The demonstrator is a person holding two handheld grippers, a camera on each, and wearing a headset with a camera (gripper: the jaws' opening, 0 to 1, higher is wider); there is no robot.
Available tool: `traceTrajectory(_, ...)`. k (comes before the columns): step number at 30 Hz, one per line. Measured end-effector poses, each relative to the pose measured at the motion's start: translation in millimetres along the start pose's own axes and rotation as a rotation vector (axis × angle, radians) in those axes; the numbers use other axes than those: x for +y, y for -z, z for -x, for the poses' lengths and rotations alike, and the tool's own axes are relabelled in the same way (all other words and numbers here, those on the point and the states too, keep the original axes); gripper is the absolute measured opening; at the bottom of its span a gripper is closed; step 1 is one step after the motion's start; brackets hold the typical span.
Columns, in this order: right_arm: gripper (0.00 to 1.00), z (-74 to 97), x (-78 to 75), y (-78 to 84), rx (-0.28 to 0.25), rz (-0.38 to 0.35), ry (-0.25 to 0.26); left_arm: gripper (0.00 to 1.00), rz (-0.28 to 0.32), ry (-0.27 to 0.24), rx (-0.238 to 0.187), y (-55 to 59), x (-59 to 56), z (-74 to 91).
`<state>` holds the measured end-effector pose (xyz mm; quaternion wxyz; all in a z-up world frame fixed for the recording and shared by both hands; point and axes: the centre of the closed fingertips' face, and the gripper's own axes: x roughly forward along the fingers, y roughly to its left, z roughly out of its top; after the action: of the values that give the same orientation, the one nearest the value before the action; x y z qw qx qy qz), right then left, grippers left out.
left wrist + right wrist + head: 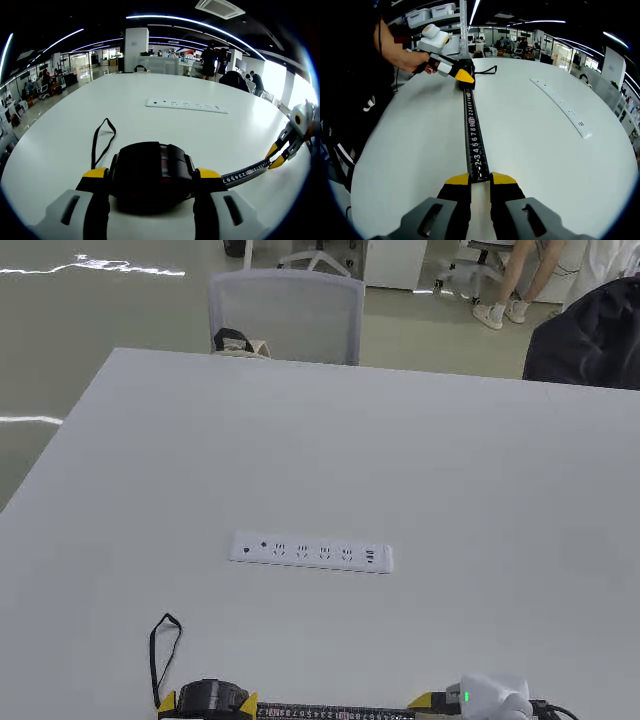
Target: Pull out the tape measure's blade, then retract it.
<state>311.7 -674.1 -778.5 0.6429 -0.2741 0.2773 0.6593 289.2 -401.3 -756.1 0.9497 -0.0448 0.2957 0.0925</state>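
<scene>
The black tape measure (150,172) rests on the white table (330,440) at its near edge, and my left gripper (152,176) is shut on its case, a yellow-tipped finger on each side. Its black wrist strap (102,137) trails off to the left. The blade (471,132) is drawn out flat along the table, numbers up, and runs to my right gripper (480,178), which is shut on the blade's end. In the head view the tape measure (212,698), blade (335,711) and right gripper (432,702) lie in a row along the bottom edge.
A white power strip (310,553) lies across the table's middle, beyond the blade. A grey chair (287,312) with a bag on it stands at the far edge. A dark-clothed seat back (590,340) is at the far right, a person's legs (510,285) behind it.
</scene>
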Motion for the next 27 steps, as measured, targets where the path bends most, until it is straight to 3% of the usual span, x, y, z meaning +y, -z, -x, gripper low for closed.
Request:
traceTrajectory(9, 0.12, -8.2, 1.8, -8.1, -0.009, 0.002, -0.010, 0.65, 0.001, 0.009, 0.000, -4.1, -3.3, 4.9)
traceTrajectory(27, 0.12, -21.0, 5.7, -28.9, -0.023, 0.015, -0.016, 0.64, 0.015, 0.043, -0.004, 2.3, 1.0, -0.5)
